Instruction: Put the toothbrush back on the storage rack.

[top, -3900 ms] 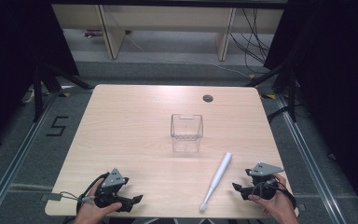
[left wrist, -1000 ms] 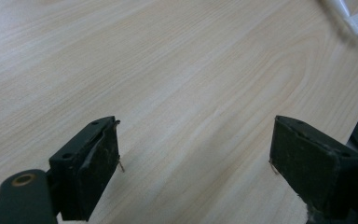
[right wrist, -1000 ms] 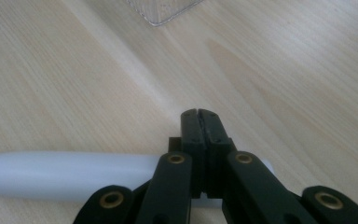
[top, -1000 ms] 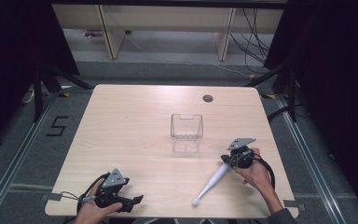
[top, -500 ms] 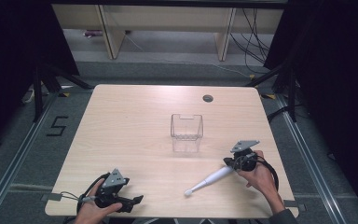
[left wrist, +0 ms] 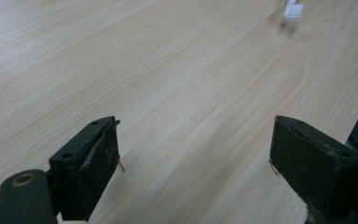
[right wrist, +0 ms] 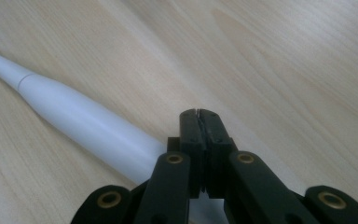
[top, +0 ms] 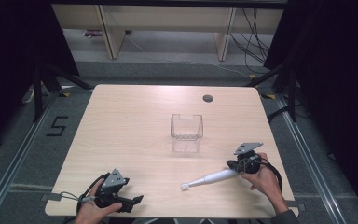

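Wooden table (top: 135,121), clear bin (top: 186,133) at centre, empty. White toothbrush (top: 209,178) lies flat beside right gripper (top: 237,167); jaws closed, apparently pushing, not gripping. Left gripper (top: 133,200) open, idle. Pickup remains.

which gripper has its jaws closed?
The right gripper: its jaws are pressed together beside the white toothbrush handle. The left gripper has its jaws wide apart over bare table.
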Available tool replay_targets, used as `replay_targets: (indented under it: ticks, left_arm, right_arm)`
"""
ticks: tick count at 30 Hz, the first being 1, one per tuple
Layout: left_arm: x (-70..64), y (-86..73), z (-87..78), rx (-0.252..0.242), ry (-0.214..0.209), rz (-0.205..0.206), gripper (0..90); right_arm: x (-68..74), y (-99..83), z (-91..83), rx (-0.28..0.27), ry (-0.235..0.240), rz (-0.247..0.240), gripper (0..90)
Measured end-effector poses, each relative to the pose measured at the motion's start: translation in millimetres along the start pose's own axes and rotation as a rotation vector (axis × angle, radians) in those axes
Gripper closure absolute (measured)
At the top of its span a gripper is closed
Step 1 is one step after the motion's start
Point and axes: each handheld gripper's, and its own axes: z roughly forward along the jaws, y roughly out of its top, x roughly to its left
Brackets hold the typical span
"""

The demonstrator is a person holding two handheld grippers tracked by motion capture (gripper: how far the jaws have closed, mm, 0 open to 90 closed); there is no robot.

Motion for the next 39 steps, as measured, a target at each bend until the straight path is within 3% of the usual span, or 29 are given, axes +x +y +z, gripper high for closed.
replay_targets:
  ticks: [8,9,11,14,16,19,22,25,28,39]
  left_arm:
    - [0.2,-0.2,0.2,0.000,0.009,-0.002,14.9]
    - [0.0,0.0,-0.3,0.004,-0.001,0.001,14.9]
    - [-0.2,0.0,0.0,-0.001,0.000,-0.002,14.9]
    - [-0.2,-0.1,0.1,0.000,0.000,-0.003,14.9]
    - [-0.1,-0.2,0.3,0.000,0.004,-0.004,14.9]
    - [0.0,-0.2,0.8,-0.001,0.000,-0.002,14.9]
    - [0.1,-0.2,0.7,0.000,0.000,-0.002,14.9]
    - [0.6,-0.3,1.2,0.002,0.006,-0.002,14.9]
    - [0.6,-0.3,1.2,0.004,0.008,-0.002,14.9]
    - [-0.1,-0.7,1.9,-0.007,0.001,-0.012,14.9]
  right_arm:
    - [-0.4,-5.0,-1.1,0.014,0.015,0.009,88.2]
    - [1.8,-6.1,-1.6,0.012,0.000,0.044,88.2]
    - [1.4,-6.8,-4.1,0.016,-0.004,0.059,88.0]
    - [0.7,-7.6,-5.5,0.007,0.000,0.045,87.7]
    - [0.8,-6.7,-9.4,0.007,0.006,0.023,86.9]
    - [2.1,-5.3,-13.2,-0.039,0.014,-0.022,84.3]
    - [4.7,-3.8,-17.6,-0.038,0.012,-0.037,81.3]
    - [10.2,1.5,-24.4,-0.042,0.023,-0.098,71.8]
    - [15.1,5.2,-27.8,-0.024,0.016,-0.161,65.8]
    - [36.8,15.1,-20.7,0.058,0.043,-0.285,53.1]
